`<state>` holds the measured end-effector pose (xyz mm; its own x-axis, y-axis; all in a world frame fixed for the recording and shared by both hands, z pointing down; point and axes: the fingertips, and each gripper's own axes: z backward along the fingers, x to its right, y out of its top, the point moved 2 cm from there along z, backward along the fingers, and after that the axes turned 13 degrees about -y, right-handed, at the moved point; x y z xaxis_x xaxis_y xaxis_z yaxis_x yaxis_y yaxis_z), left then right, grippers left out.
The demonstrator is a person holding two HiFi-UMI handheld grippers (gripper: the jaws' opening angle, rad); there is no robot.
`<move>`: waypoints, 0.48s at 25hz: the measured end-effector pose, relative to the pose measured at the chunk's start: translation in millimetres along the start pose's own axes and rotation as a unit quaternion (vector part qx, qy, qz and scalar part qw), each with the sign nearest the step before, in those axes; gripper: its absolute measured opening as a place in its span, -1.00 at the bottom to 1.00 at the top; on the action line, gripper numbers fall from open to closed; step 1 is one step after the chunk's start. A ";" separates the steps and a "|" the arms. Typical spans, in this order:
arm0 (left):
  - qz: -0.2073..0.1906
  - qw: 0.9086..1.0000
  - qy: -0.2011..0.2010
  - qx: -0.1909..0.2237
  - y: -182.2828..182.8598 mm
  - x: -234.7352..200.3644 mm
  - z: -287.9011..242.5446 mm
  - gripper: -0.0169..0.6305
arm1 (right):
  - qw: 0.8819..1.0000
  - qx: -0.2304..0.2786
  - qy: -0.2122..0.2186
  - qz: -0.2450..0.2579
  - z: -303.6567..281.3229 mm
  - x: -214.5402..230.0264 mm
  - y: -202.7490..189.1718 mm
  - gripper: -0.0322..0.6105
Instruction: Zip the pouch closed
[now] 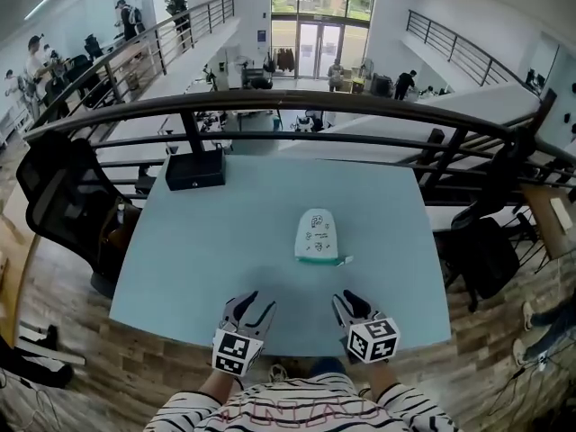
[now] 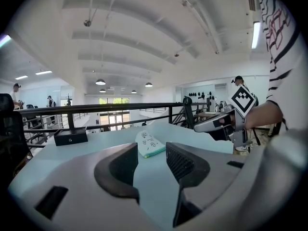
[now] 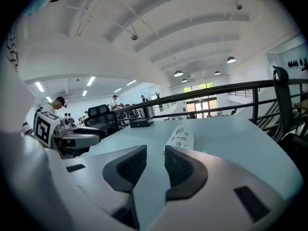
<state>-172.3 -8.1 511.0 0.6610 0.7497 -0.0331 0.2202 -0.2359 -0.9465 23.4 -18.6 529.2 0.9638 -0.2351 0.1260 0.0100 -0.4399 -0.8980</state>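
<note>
The pouch (image 1: 317,236) is white with small printed figures and a teal edge. It lies flat near the middle of the pale blue table (image 1: 234,241), its zip side toward me. My left gripper (image 1: 250,307) hovers over the near table edge, open with nothing between its jaws. My right gripper (image 1: 351,302) hovers beside it, also open and empty. Both stand well short of the pouch. In the left gripper view the pouch (image 2: 149,144) shows beyond the left gripper (image 2: 150,154), with the right gripper (image 2: 222,124) off to the right. In the right gripper view the pouch (image 3: 180,137) lies ahead of the right gripper (image 3: 155,154).
A black box (image 1: 194,169) sits at the table's far left corner, against a dark railing (image 1: 297,102) that runs behind the table. A black office chair (image 1: 63,196) stands left of the table and another dark seat (image 1: 486,250) to its right. People stand far off in the hall.
</note>
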 end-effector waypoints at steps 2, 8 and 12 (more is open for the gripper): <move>0.005 1.000 -0.003 -0.002 0.2 -6.2 -5.8 -0.45 | 1.000 0.001 -0.002 0.001 -8.3 2.1 4.6 -0.50; 0.017 1.000 0.003 -0.008 4.2 -17.9 -34.1 -0.45 | 1.000 -0.009 0.008 0.006 -36.0 22.4 16.2 -0.50; 0.023 1.000 0.005 -0.011 11.2 -21.8 -58.8 -0.45 | 1.000 -0.018 0.017 0.010 -53.0 41.5 24.0 -0.50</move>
<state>-142.1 -63.4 520.0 0.6776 0.7317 -0.0740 0.2046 -0.2841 -0.9367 49.5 -84.9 535.2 0.9540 -0.2737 0.1221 -0.0201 -0.4648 -0.8852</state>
